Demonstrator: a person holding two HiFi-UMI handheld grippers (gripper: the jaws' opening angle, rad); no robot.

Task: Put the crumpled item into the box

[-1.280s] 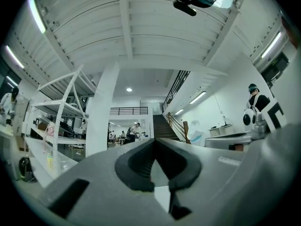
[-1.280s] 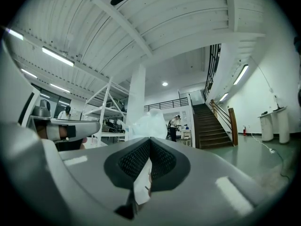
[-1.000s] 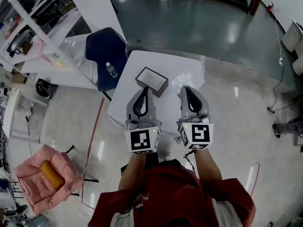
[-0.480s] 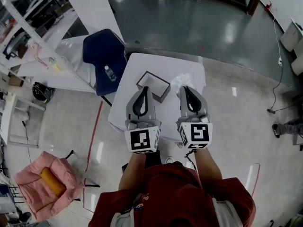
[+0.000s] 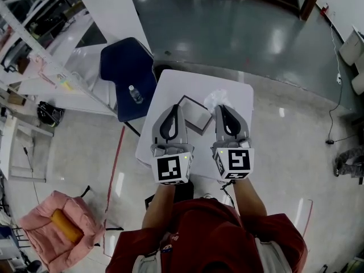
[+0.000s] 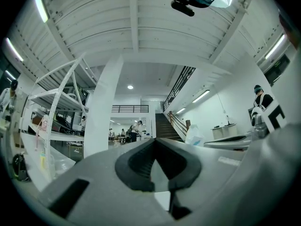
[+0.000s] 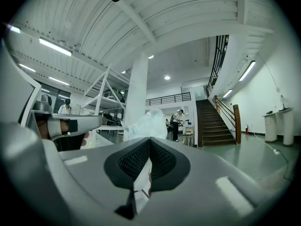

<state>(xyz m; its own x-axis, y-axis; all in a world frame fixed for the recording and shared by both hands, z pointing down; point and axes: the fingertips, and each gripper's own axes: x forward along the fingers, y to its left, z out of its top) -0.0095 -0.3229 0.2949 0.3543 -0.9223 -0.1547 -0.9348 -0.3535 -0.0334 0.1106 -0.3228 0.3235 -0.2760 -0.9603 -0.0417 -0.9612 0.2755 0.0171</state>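
Note:
A small white table (image 5: 190, 83) carries an open dark-rimmed box (image 5: 199, 116) and a white crumpled item (image 5: 215, 98) just right of it. My left gripper (image 5: 174, 108) is held over the table at the box's left side, its jaws shut and empty. My right gripper (image 5: 223, 107) is level and parallel to it, tips just short of the crumpled item, jaws shut on nothing. In the right gripper view the crumpled item (image 7: 146, 122) rises just beyond the closed tips (image 7: 149, 139). The left gripper view shows its closed tips (image 6: 154, 140) and the crumpled item (image 6: 193, 135) off to the right.
A dark blue chair (image 5: 126, 67) with a small bottle (image 5: 135, 94) on it stands left of the table. White racks (image 5: 40, 44) fill the far left. A pink seat (image 5: 57, 226) with an orange roll sits on the floor at lower left.
Both grippers have moved forward together over the table, from near its front edge up to the box and the crumpled item. Their jaws stayed shut.

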